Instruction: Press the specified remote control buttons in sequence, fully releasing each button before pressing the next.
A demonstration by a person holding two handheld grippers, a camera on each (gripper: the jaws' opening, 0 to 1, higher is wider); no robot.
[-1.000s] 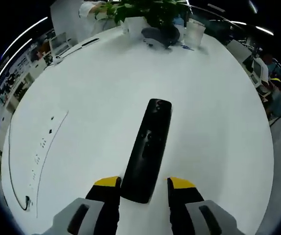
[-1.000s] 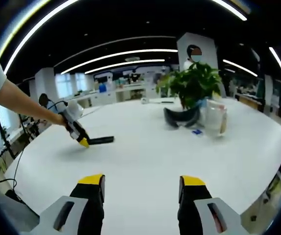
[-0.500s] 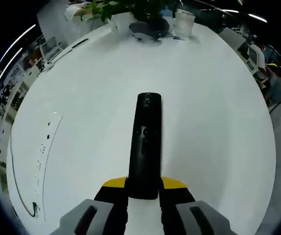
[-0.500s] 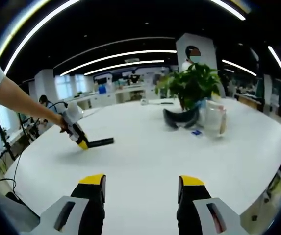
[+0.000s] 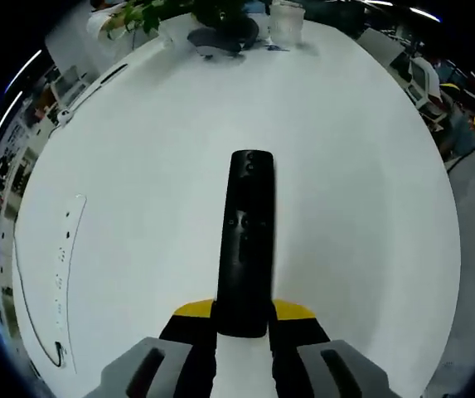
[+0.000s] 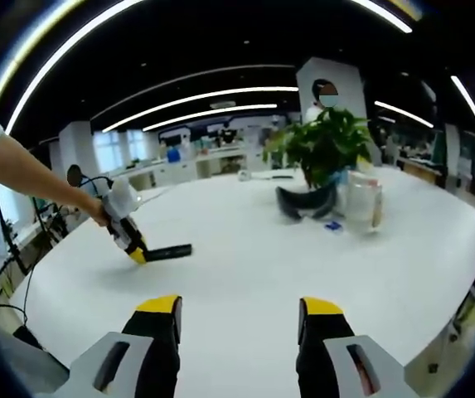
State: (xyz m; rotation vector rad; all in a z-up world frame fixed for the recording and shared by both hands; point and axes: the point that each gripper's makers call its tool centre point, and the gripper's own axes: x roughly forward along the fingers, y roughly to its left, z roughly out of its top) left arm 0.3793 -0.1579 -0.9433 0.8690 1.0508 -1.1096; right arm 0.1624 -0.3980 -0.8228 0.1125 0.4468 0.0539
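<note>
A long black remote control [image 5: 246, 236] points away from me over the white round table [image 5: 361, 191], its near end clamped between the yellow-tipped jaws of my left gripper [image 5: 244, 311]. Its buttons show around mid-body and near the far end. In the right gripper view the same remote [image 6: 168, 250] sticks out of the left gripper [image 6: 138, 253], held by a person's arm [image 6: 30, 182] a little above the table at the left. My right gripper [image 6: 239, 305] hangs open over the near table edge with nothing between its fingers.
At the table's far side stand a potted plant [image 6: 327, 141], a dark curved object [image 6: 305, 201] and a clear container [image 6: 363, 201]. A power strip with a cable [image 5: 61, 265] lies at the table's left edge. Office desks surround the table.
One second ago the left jaws stood open either side of the remote; they have shut on its near end. The remote now sits lifted slightly, and the left view has tilted forward.
</note>
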